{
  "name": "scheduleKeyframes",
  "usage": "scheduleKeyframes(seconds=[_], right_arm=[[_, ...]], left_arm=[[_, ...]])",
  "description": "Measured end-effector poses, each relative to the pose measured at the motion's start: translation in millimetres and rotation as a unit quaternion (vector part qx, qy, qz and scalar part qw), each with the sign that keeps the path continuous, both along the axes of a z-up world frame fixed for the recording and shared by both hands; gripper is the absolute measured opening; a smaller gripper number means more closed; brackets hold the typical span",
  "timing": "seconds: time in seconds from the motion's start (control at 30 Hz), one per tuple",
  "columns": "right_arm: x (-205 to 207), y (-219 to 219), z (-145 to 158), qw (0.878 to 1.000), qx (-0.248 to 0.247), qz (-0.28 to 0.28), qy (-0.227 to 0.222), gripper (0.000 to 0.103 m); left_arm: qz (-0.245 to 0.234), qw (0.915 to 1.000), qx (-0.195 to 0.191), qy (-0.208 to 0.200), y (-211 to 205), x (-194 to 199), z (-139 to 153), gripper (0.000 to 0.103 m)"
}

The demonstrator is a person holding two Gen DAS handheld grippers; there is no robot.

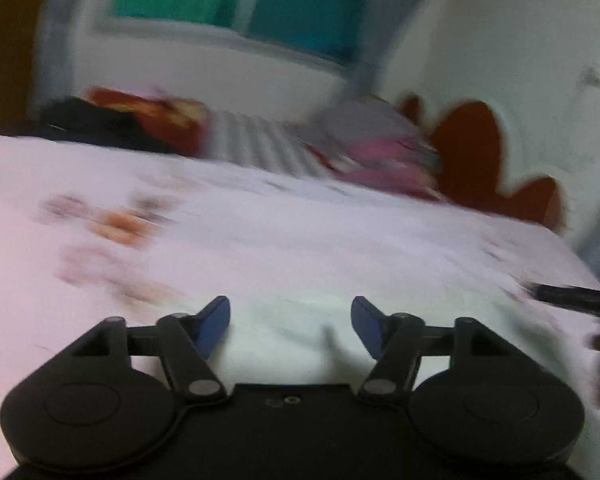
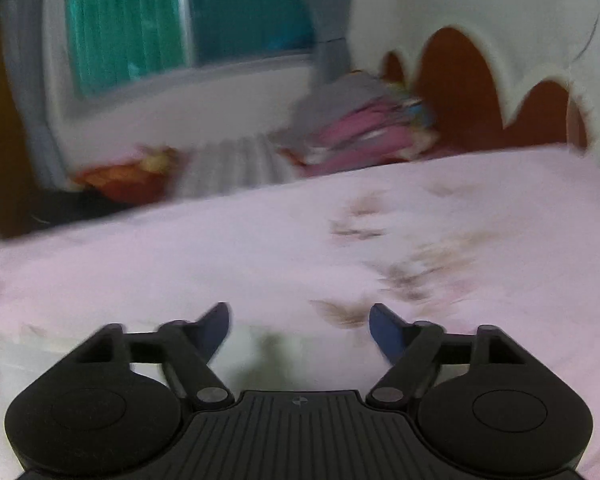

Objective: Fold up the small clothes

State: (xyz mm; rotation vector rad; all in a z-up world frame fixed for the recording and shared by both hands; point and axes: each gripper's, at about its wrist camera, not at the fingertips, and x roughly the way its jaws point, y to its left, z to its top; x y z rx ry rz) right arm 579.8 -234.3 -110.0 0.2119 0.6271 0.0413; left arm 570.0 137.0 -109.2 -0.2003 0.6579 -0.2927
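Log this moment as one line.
left claw: open, empty | right claw: open, empty | pale garment: on bed

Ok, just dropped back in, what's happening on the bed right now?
A person holds two grippers over the pink floral bedsheet. The left gripper and the right gripper both have their jaws open with nothing between them. A pale whitish cloth lies on the sheet just ahead of them, too blurred to identify. A stack of folded clothes sits at the far end by the red headboard.
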Motion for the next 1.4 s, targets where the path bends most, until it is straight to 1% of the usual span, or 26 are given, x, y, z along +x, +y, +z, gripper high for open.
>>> scheduleKeyframes(seconds=[0.03, 0.07, 0.13, 0.23, 0.27, 0.33, 0.4, 0.43, 0.47, 0.5, 0.57, 0.63, 0.67, 0.73, 0.87, 0.93, 1.0, 1.03, 1.07, 1.1, 1.17, 1.2, 1.23, 1.3, 1.33, 1.4], right_arm=[[-4.9, 15.2, 0.9, 1.000, 0.005, 0.030, 0.002, 0.054], [-9.1, 35.3, -0.2, 0.998, -0.003, 0.066, 0.005, 0.051], [-14.4, 69.5, -6.1, 0.990, 0.003, 0.137, 0.014, 0.048], [-14.4, 104.1, -17.6, 0.978, -0.006, 0.208, 0.026, 0.049], [-12.4, 107.8, -21.6, 0.976, -0.022, 0.214, 0.029, 0.049], [-6.7, 92.3, -24.9, 0.983, -0.040, 0.177, 0.024, 0.049], [4.7, 58.4, -27.7, 0.994, -0.057, 0.083, 0.036, 0.049], [11.7, 40.1, -31.4, 0.996, -0.068, 0.037, 0.050, 0.049], [15.9, 24.8, -34.1, 0.997, -0.057, 0.019, 0.055, 0.049], [19.5, 16.3, -35.5, 0.997, -0.039, 0.023, 0.062, 0.049], [21.6, 13.7, -29.9, 0.997, -0.040, 0.024, 0.065, 0.049], [14.3, 18.1, -16.9, 0.997, -0.042, 0.025, 0.055, 0.049], [7.0, 22.9, -10.4, 0.998, -0.030, 0.039, 0.046, 0.049], [-11.3, 39.4, -5.9, 0.996, -0.022, 0.075, 0.038, 0.049], [-38.4, 75.7, -9.2, 0.988, -0.007, 0.147, 0.043, 0.049], [-49.0, 86.9, -14.5, 0.984, -0.020, 0.170, 0.040, 0.049], [-56.8, 89.8, -20.4, 0.979, -0.065, 0.193, 0.027, 0.049], [-63.1, 87.2, -21.7, 0.977, -0.091, 0.193, 0.020, 0.049], [-61.8, 76.3, -25.4, 0.979, -0.115, 0.164, 0.019, 0.049], [-58.8, 63.3, -28.0, 0.984, -0.115, 0.133, 0.027, 0.049], [-52.6, 35.3, -26.3, 0.992, -0.055, 0.106, 0.049, 0.049], [-54.5, 34.0, -20.0, 0.992, -0.058, 0.101, 0.046, 0.049], [-60.9, 40.0, -13.8, 0.991, -0.071, 0.106, 0.033, 0.049], [-70.7, 54.7, -4.5, 0.987, -0.057, 0.147, 0.020, 0.049], [-72.5, 61.8, -3.3, 0.986, -0.048, 0.161, 0.022, 0.049], [-73.0, 77.0, -10.2, 0.982, -0.062, 0.173, 0.038, 0.049]], left_arm=[[-0.030, 0.9994, 0.019, 0.001, -18.8, -2.0, -2.3, 0.056], [-0.051, 0.9979, 0.039, 0.002, -33.6, -2.5, -5.9, 0.056], [-0.065, 0.9956, 0.067, 0.007, -49.4, -0.1, -15.8, 0.056], [-0.044, 0.9967, 0.068, 0.011, -38.0, 5.1, -25.4, 0.057], [-0.029, 0.9975, 0.063, 0.012, -27.0, 5.9, -26.9, 0.057], [-0.008, 0.9987, 0.048, 0.017, -8.0, 6.2, -27.7, 0.057], [-0.011, 0.9992, 0.035, 0.018, -0.6, 6.6, -27.8, 0.057], [-0.014, 0.9989, 0.040, 0.017, -2.0, 7.1, -28.0, 0.057], [-0.014, 0.9986, 0.049, 0.016, -6.1, 7.3, -26.5, 0.057], [-0.008, 0.9984, 0.054, 0.017, -9.6, 7.5, -24.4, 0.057], [0.003, 0.9981, 0.062, 0.005, -19.9, 1.8, -12.9, 0.060], [-0.005, 0.9979, 0.061, -0.020, -34.2, -15.3, -0.6, 0.068], [-0.010, 0.9979, 0.058, -0.027, -43.0, -21.4, 1.1, 0.072], [-0.025, 0.9986, 0.042, -0.022, -62.7, -31.1, 0.8, 0.072], [-0.036, 0.9967, 0.073, -0.005, -89.1, -40.6, -14.4, 0.071], [-0.023, 0.9953, 0.093, 0.011, -85.9, -41.6, -22.8, 0.070], [-0.017, 0.9946, 0.102, 0.008, -71.8, -47.2, -27.4, 0.070], [-0.019, 0.9944, 0.104, 0.006, -66.6, -49.6, -27.0, 0.070], [-0.025, 0.9939, 0.107, 0.006, -63.3, -52.8, -24.9, 0.070], [-0.024, 0.9933, 0.113, 0.006, -64.9, -56.7, -20.8, 0.070], [-0.031, 0.9926, 0.117, -0.003, -72.5, -63.6, -12.4, 0.073], [-0.035, 0.9929, 0.114, -0.007, -79.0, -67.5, -10.1, 0.075], [-0.038, 0.9931, 0.110, -0.009, -86.0, -69.3, -10.5, 0.075], [-0.038, 0.9932, 0.110, -0.006, -100.4, -71.1, -13.0, 0.075], [-0.030, 0.9933, 0.112, 0.002, -106.0, -69.7, -16.3, 0.075], [-0.017, 0.9938, 0.108, 0.022, -107.7, -67.6, -25.2, 0.077]])
